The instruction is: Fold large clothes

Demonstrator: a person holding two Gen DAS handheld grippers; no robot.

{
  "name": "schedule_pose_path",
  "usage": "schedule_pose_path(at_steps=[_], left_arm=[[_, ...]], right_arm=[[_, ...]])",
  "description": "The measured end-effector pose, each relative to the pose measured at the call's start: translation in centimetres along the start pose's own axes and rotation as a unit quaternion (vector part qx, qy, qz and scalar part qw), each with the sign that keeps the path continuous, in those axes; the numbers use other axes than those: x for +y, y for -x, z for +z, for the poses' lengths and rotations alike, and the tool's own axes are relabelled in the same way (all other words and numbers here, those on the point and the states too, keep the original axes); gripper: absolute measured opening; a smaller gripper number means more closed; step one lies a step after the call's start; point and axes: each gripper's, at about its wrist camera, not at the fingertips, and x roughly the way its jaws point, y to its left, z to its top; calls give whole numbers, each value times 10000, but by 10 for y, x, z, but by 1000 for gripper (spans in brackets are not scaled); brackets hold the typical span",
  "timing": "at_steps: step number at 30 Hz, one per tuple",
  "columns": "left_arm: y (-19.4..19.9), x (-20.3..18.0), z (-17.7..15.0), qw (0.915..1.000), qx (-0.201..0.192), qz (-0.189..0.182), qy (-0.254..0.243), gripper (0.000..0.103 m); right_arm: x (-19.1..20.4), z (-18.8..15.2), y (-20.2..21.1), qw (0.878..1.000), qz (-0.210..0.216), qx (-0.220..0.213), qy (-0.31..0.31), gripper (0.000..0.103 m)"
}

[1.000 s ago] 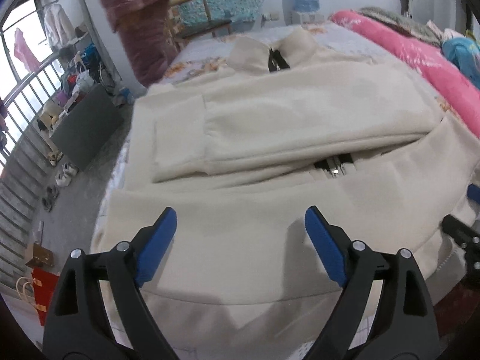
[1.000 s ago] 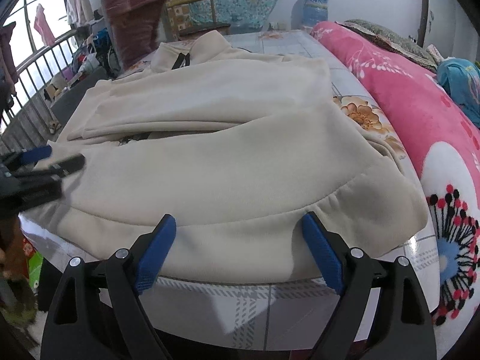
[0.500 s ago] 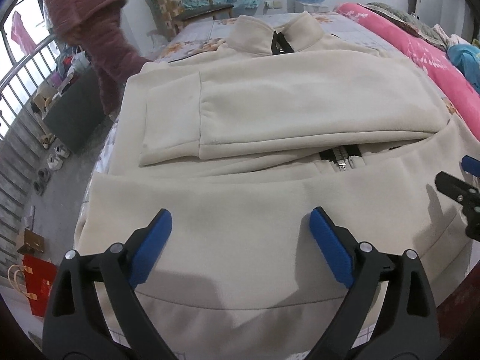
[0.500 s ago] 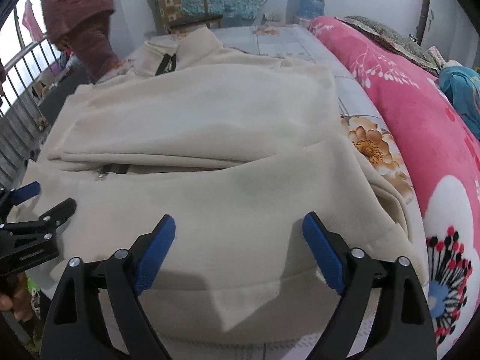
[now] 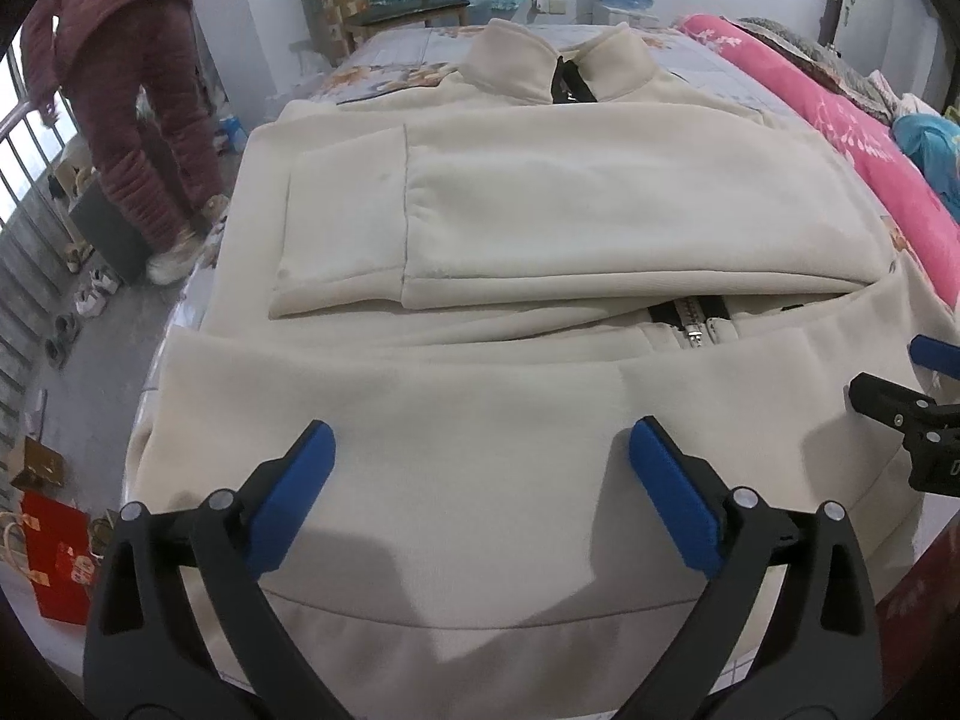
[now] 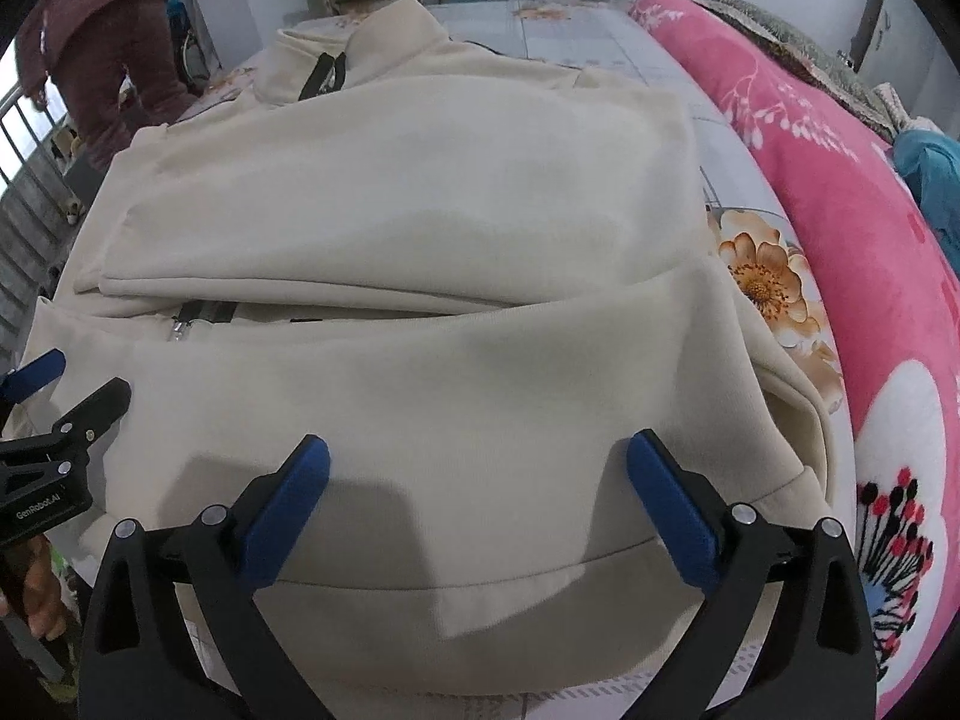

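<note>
The cream jacket (image 5: 540, 228) lies spread on the bed (image 6: 600, 42), its hem under both sets of fingertips. The left gripper (image 5: 480, 462) and right gripper (image 6: 477, 474) have just been opening and grasp nothing.

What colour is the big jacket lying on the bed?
Cream, with a dark zip; the jacket shows best in the left wrist view.

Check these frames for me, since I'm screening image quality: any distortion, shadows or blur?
Left wrist view: strong fisheye bending with dark corners; the left gripper casts soft shadows on the cream jacket, which is sharp. Right wrist view: same curvature; the right gripper shadows the hem; the pink blanket looks evenly lit, no glare.
</note>
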Motion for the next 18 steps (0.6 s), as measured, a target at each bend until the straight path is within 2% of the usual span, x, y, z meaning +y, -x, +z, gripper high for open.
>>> schedule_pose_path(at_steps=[7, 18], left_arm=[[-1, 2, 1, 10000, 40, -67, 30, 96], [-1, 1, -1, 9999, -8, -32, 100, 96]], right_arm=[[0, 3, -2, 9998, 10, 174, -26, 97], [0, 4, -3, 9997, 5, 223, -35, 97]])
